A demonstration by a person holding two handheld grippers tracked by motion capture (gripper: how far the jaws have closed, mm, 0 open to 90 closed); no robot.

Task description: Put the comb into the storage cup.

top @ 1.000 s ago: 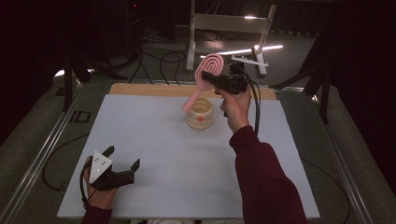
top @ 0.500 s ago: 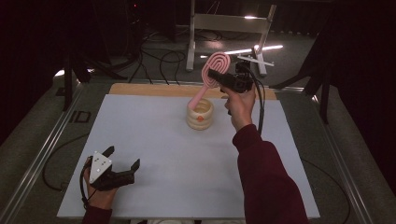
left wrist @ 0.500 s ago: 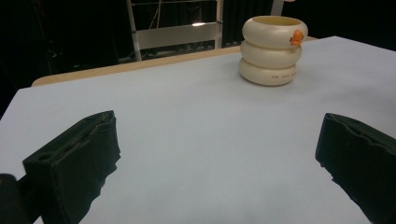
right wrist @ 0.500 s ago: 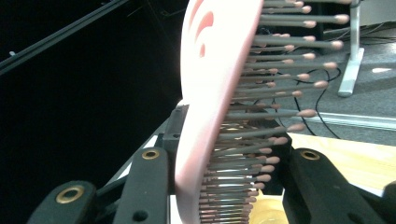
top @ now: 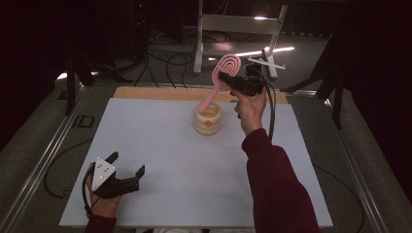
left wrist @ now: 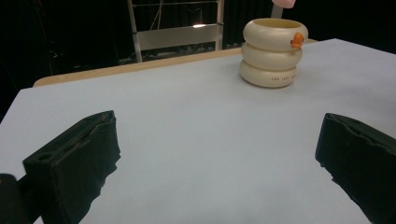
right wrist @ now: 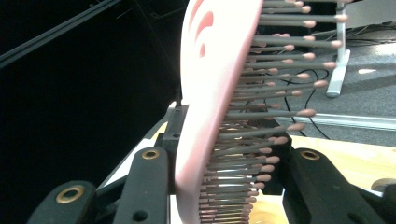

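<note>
The right gripper [top: 232, 80] is closed on a pink brush [top: 221, 80]. In the right gripper view the two black jaws stand on both sides of the brush [right wrist: 219, 93]: one presses on the smooth back of its head, the other meets the bristles [right wrist: 275, 70] (their tips are small and round). In the high view the gripper is raised above the far part of the table [top: 145, 145], and the hand [top: 250, 109] below it comes out of a dark red sleeve [top: 277, 189]. The brush is tilted: its oval head is up, near the gripper, and its handle goes down and to the left, with the end at the mouth of a cream cup [top: 208, 119]. If the end is inside the cup or only over it, I cannot tell.

The cup stands upright on the light blue table, toward the far side, and it looks like three rings put one on another. It has a small orange mark [top: 208, 123] on the side. In the left gripper view the cup [left wrist: 271, 52] shows far away, and a bit of the pink handle [left wrist: 283, 3] shows just above its rim.

The left gripper [top: 127, 171] rests at the near left corner of the table, well apart from the cup. Its jaws are spread wide with nothing between them (only bare table shows there). A grey plate [top: 102, 172] sits on top of it, and the left hand [top: 99, 204] holds it from below.

Behind the table there is a wooden strip [top: 155, 93], then a metal stand [top: 238, 26] and cables [top: 160, 56] on the dark floor.
</note>
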